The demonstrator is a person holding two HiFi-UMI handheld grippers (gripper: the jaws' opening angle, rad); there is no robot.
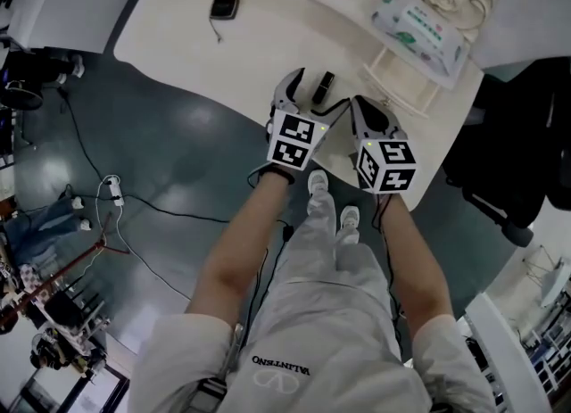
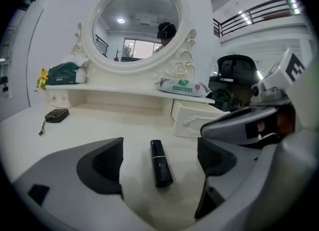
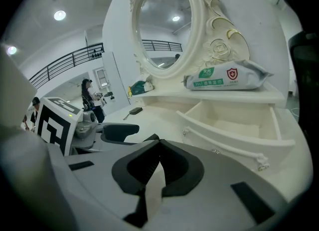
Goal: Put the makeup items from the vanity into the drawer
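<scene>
A black lipstick (image 2: 160,162) with a gold band lies flat on the white vanity top (image 1: 223,54). My left gripper (image 2: 159,154) is open, one jaw on each side of the lipstick and neither touching it. In the head view the lipstick (image 1: 323,87) sits just ahead of the left gripper (image 1: 310,92). My right gripper (image 1: 361,106) is beside it, to the right. Its jaws are shut and hold nothing in the right gripper view (image 3: 158,147). The small white drawer (image 3: 234,125) stands pulled out, and the part of its inside that shows is bare.
A pack of wet wipes (image 1: 419,28) lies on the shelf above the drawer (image 1: 401,81). A black compact (image 1: 223,7) with a cord rests at the far left of the top. The oval mirror (image 2: 137,20) rises behind. A black chair (image 1: 513,152) stands to the right.
</scene>
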